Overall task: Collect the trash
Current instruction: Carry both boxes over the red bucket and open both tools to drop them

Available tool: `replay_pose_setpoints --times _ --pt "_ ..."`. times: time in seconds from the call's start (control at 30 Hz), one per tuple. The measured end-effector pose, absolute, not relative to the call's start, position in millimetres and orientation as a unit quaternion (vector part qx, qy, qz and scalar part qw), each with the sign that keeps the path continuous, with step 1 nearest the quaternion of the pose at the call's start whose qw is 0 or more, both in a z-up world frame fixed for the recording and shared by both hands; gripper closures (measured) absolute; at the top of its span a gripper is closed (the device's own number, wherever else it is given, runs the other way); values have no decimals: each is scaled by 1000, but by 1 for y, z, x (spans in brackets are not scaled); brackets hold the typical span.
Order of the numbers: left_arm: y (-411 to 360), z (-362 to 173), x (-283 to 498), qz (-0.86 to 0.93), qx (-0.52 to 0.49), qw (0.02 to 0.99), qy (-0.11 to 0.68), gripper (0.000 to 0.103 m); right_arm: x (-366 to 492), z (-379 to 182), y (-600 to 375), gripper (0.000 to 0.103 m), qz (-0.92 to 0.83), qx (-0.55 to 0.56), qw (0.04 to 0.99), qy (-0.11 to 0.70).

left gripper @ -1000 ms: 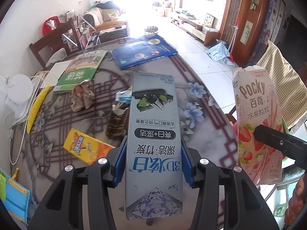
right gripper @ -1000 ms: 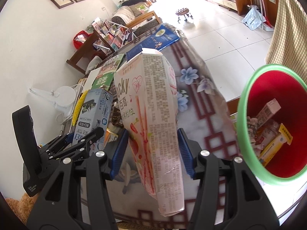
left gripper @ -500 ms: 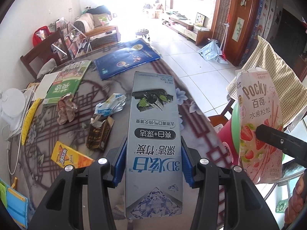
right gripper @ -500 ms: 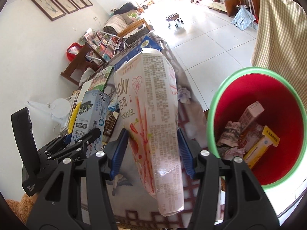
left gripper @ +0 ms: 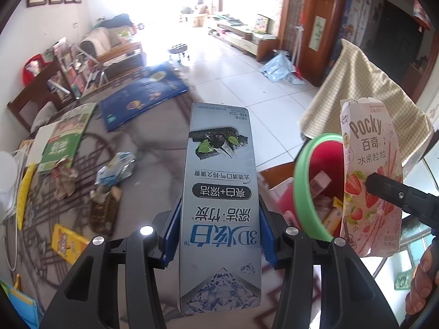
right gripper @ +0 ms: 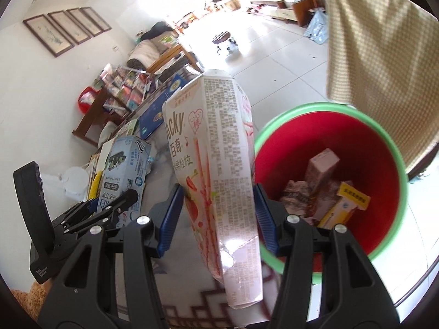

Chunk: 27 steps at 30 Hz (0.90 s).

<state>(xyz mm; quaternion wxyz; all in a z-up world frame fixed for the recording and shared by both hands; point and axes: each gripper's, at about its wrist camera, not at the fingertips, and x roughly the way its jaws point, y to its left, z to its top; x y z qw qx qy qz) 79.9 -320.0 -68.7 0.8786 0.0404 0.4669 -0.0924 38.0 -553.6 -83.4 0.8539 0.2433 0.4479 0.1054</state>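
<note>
My left gripper (left gripper: 219,216) is shut on a grey-blue toothpaste box (left gripper: 219,192) and holds it above the table's right side. My right gripper (right gripper: 216,208) is shut on a pink Pocky box (right gripper: 216,164), held just left of a red bin with a green rim (right gripper: 389,148). The bin holds several boxes and wrappers. In the left wrist view the Pocky box (left gripper: 367,170) hangs in front of the bin (left gripper: 301,189). The left gripper with the toothpaste box (right gripper: 123,175) shows at the left of the right wrist view.
On the patterned table (left gripper: 153,148) lie a yellow box (left gripper: 68,242), a brown carton (left gripper: 104,211), crumpled wrappers (left gripper: 115,167), a green book (left gripper: 65,139) and a blue board (left gripper: 142,96). A checked cloth (right gripper: 378,44) hangs behind the bin.
Both grippers have swung right with their boxes, away from the table's middle. The red bin has come closer and larger in both views.
</note>
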Motion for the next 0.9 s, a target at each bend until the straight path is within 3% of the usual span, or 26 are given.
replay_pose_setpoints --times 0.57,0.9 --pt "-441 -76 93 -233 43 844 481 57 9 -87 -655 52 -15 283 859 427" --pt "-458 -85 99 -249 40 831 497 56 11 -88 -661 52 -25 284 859 426"
